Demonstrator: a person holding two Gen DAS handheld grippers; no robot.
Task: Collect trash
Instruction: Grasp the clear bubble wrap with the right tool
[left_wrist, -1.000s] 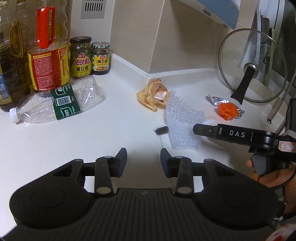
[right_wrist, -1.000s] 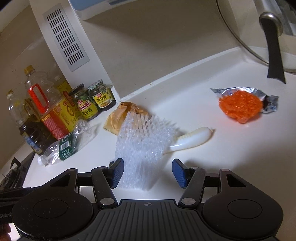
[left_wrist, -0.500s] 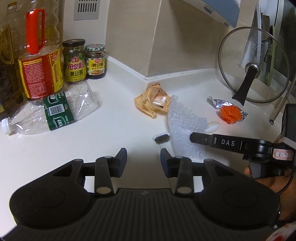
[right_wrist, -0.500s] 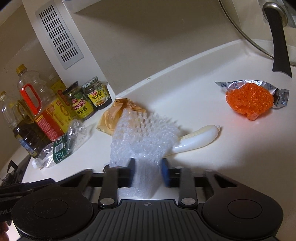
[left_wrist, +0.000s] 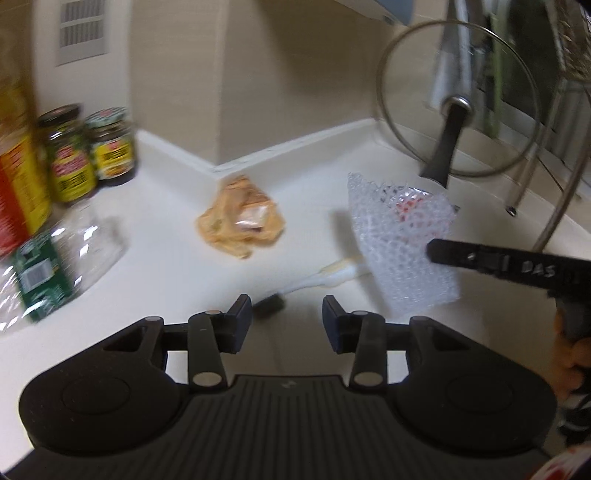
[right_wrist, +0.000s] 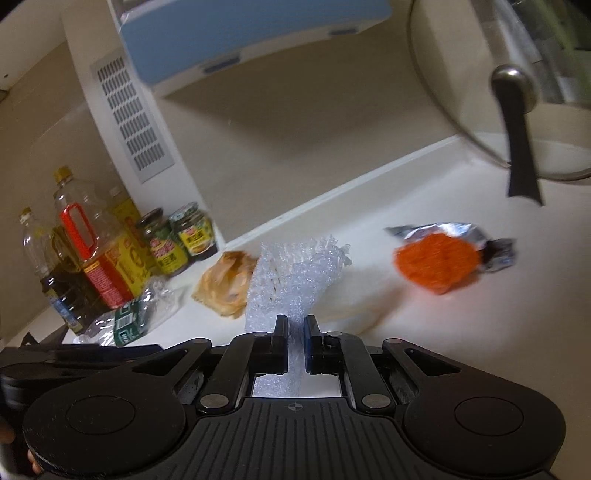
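Foam net (right_wrist: 291, 280): clamped between the jaws of the right gripper (right_wrist: 295, 325), lifted clear of the counter (left_wrist: 177, 266). A second ago it lay flat on the counter with the jaws apart on either side; half a second ago they were closing on it.

With the net raised, the white brush (left_wrist: 328, 277) that was partly under it shows more of its length, lying near the left gripper (left_wrist: 287, 314).

Right gripper enters from the right of the left-wrist view, a hand (left_wrist: 570, 362) on its handle.

Left gripper: jaws opening, nothing between them, low over the near counter.

Count: one crumpled orange wrapper (left_wrist: 242, 221), one foil wrapper with orange contents (right_wrist: 439, 258), one crushed bottle (left_wrist: 48, 269), two jars (left_wrist: 90, 153), one glass lid (left_wrist: 458, 99).
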